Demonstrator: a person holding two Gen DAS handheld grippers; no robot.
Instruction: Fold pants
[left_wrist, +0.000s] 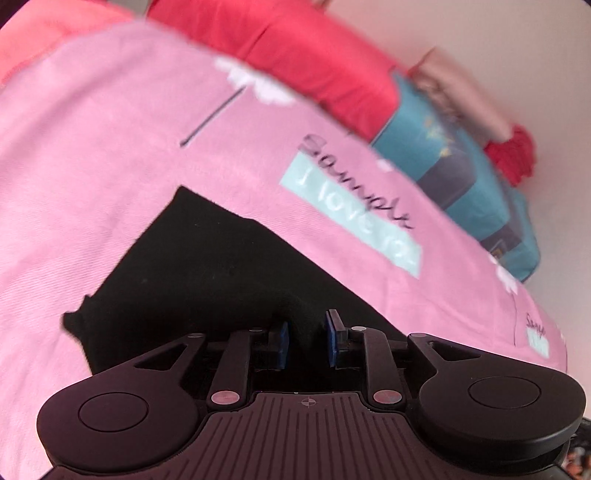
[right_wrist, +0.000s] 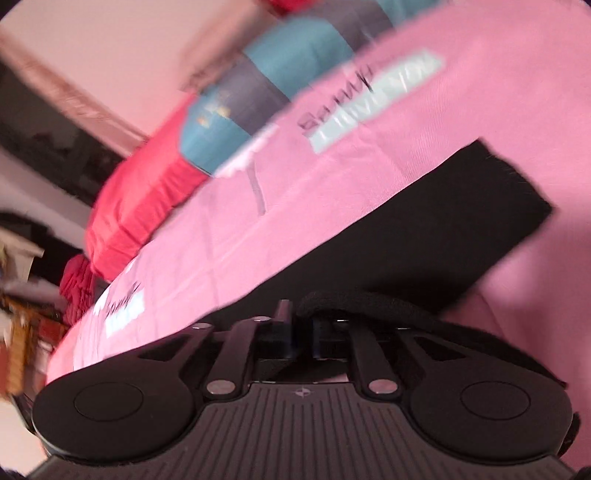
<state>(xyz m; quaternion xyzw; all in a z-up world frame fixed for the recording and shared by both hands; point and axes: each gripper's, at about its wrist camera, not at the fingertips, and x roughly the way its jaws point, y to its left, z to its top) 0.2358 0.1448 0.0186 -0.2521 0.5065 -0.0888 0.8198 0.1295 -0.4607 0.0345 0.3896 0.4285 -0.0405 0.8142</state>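
Black pants (left_wrist: 207, 266) lie on a pink bedsheet (left_wrist: 110, 166), with one corner pointing away and the near part running under my left gripper (left_wrist: 307, 341). Its blue pads (left_wrist: 283, 343) stand a little apart. Black cloth fills the gap, and I cannot make out whether they press on it. In the right wrist view the pants (right_wrist: 443, 229) stretch off to the right. A thick black hem loops over my right gripper (right_wrist: 303, 328), whose jaws are nearly together and pinch that hem. Both views are blurred.
A red pillow (left_wrist: 314, 62) (right_wrist: 140, 192) and a blue-and-grey pillow (left_wrist: 454, 173) (right_wrist: 236, 110) lie along the bed's far side by a pale wall. A red fluffy thing (left_wrist: 513, 151) (right_wrist: 75, 280) sits beyond them. Cluttered items (right_wrist: 22, 332) stand past the bed's edge.
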